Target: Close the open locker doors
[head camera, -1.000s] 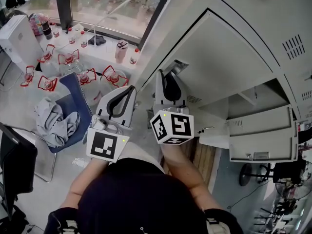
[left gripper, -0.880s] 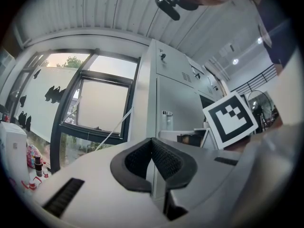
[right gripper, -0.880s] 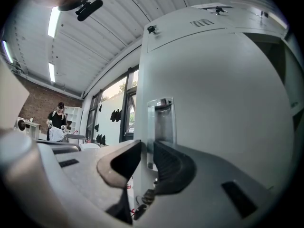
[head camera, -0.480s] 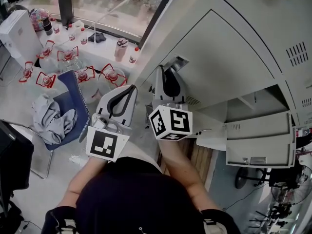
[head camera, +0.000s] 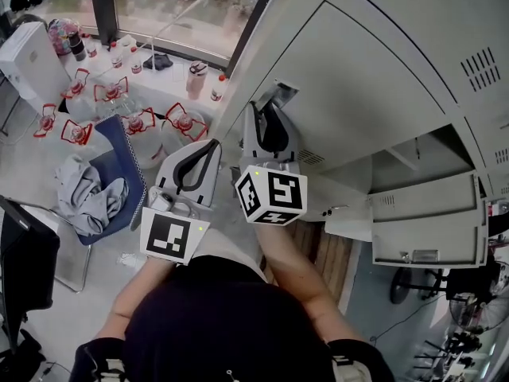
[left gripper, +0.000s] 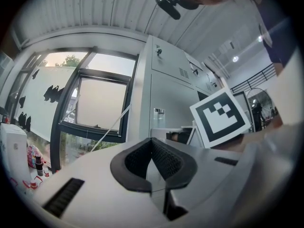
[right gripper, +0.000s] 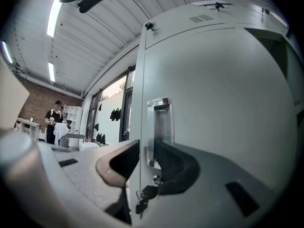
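Observation:
The tall grey locker door (head camera: 358,78) lies nearly flush with the locker front. Its recessed handle (head camera: 277,95) sits at the door's free edge, with keys (right gripper: 142,198) hanging in the lock below it. My right gripper (head camera: 269,111) straddles that edge just under the handle (right gripper: 159,127). Its jaws are opening: the right pad lies by the handle and the left pad stands off the door edge (right gripper: 137,127). My left gripper (head camera: 205,151) hangs beside it to the left, shut and empty (left gripper: 151,148). Lower right, another locker door (head camera: 429,221) stands open below an open compartment (head camera: 413,161).
Water jugs with red handles (head camera: 135,122) crowd the floor by the window (head camera: 175,6). A blue chair with grey cloth (head camera: 91,193) stands to the left and a white box (head camera: 36,58) behind it. A person (right gripper: 54,122) stands far off in the right gripper view.
The tall door has swung in toward the locker front and the dark gap along its edge has closed. My right gripper moved up and left with it; the left barely moved.

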`<state>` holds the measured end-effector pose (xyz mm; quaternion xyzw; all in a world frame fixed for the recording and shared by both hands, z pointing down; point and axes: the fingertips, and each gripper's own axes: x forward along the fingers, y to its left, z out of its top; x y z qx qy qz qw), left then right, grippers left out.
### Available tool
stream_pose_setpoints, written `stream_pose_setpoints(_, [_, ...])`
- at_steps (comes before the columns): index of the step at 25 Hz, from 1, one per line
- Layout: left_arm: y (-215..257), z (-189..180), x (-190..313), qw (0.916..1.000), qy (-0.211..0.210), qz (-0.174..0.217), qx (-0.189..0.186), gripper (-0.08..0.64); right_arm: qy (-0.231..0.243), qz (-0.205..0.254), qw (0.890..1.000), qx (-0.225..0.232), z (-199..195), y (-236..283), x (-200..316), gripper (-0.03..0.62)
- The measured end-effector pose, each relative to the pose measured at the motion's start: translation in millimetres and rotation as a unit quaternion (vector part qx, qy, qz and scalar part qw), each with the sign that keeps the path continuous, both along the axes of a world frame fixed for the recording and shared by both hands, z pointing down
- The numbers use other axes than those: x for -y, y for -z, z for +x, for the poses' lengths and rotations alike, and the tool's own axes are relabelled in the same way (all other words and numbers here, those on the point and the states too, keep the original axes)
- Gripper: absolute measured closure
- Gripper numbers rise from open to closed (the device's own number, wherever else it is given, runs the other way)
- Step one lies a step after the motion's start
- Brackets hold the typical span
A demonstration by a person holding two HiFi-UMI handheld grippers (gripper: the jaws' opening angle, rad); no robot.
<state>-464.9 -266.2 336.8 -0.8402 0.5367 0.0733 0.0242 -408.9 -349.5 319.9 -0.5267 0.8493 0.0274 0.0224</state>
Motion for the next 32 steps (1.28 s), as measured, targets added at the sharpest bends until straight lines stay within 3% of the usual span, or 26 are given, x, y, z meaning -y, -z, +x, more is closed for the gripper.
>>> stream_pose_setpoints(6, [2, 12, -14, 0.9999, -0.010, -0.002, 0.010, 0.558, -0.016, 0.042, 0.999, -0.009, 15, 15, -25, 0.492])
stream_pose_setpoints(8, [3, 17, -19, 0.9998, -0.016, -0.001, 0.011, 0.558, -0.021, 0.052, 0.998, -0.013, 22, 19, -37, 0.535])
stream_pose_setpoints(9, [3, 19, -22, 0.9998, -0.019, 0.000, 0.011, 0.558, -0.022, 0.057, 0.998, -0.014, 26, 20, -44, 0.586])
stream_pose_setpoints(12, [2, 30, -30, 0.9995, -0.030, 0.000, 0.010, 0.558, -0.030, 0.066, 0.997, -0.016, 43, 21, -66, 0.591])
stream_pose_setpoints(19, [-1, 79, -43, 0.9951, -0.098, -0.005, 0.012, 0.558, -0.111, 0.068, 0.991, -0.018, 108, 16, -107, 0.592])
stream_pose_setpoints(25, [7, 149, -55, 0.9800, -0.198, 0.007, 0.013, 0.558, -0.207, 0.061, 0.976, -0.023, 182, 14, -147, 0.592])
stream_pose_setpoints(32, [9, 219, -81, 0.9515, -0.307, 0.009, 0.020, 0.558, -0.305, 0.057, 0.950, -0.020, 253, 11, -192, 0.592])
